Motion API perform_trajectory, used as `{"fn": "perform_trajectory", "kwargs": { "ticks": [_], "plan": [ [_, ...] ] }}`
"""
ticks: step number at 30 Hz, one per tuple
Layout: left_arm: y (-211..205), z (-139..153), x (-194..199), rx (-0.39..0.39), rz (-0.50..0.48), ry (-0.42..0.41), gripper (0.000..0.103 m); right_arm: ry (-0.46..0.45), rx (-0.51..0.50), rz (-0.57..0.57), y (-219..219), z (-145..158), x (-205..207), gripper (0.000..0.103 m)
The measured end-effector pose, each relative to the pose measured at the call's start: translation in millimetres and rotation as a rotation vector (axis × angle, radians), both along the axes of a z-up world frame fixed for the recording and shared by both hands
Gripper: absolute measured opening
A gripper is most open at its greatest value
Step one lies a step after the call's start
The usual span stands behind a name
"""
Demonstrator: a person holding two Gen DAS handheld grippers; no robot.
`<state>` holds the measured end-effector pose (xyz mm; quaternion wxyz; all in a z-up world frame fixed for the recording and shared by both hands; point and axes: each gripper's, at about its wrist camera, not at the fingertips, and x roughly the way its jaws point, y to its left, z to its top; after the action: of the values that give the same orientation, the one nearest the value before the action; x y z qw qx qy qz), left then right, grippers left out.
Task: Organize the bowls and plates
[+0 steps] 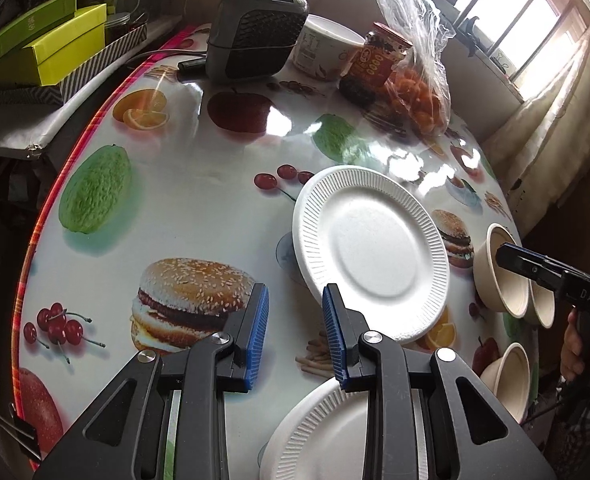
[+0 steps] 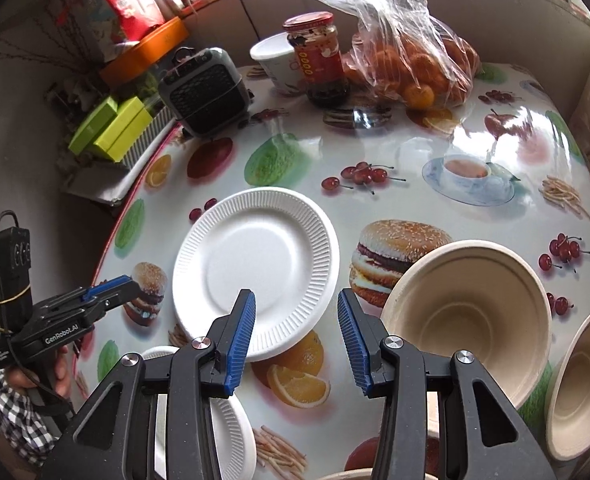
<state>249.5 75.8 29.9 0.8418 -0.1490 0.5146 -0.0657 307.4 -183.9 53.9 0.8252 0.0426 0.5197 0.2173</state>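
Note:
A white ribbed paper plate (image 1: 371, 252) (image 2: 255, 264) lies flat on the fruit-print table. A second white plate (image 1: 319, 432) (image 2: 231, 432) lies nearer, partly hidden under the grippers. Several beige paper bowls stand at the right: a large one (image 2: 467, 320) (image 1: 503, 276), another beside it (image 2: 583, 384) (image 1: 543, 308), and one closer (image 1: 511, 376). My left gripper (image 1: 295, 336) (image 2: 123, 284) hovers open just short of the far plate's near rim, nothing between its blue pads. My right gripper (image 2: 298, 340) (image 1: 507, 256) is open and empty, between the plate and the large bowl.
At the back stand a grey fan heater (image 1: 255, 28), a white tub (image 1: 327, 48), a red-lidded jar (image 2: 321, 60) and a plastic bag of oranges (image 2: 415, 64). Green boxes (image 1: 51, 44) sit off the table's left edge. A person's hand (image 2: 35, 376) holds the left gripper.

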Motion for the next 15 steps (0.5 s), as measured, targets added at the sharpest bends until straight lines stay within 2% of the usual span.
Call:
{"fn": "perform_trajectory", "kwargs": {
  "ticks": [15],
  "plan": [
    [0, -24, 29, -0.008, 0.015, 0.065, 0.029, 0.089, -0.011, 0.006, 3, -41, 54, 0.042]
  ]
}}
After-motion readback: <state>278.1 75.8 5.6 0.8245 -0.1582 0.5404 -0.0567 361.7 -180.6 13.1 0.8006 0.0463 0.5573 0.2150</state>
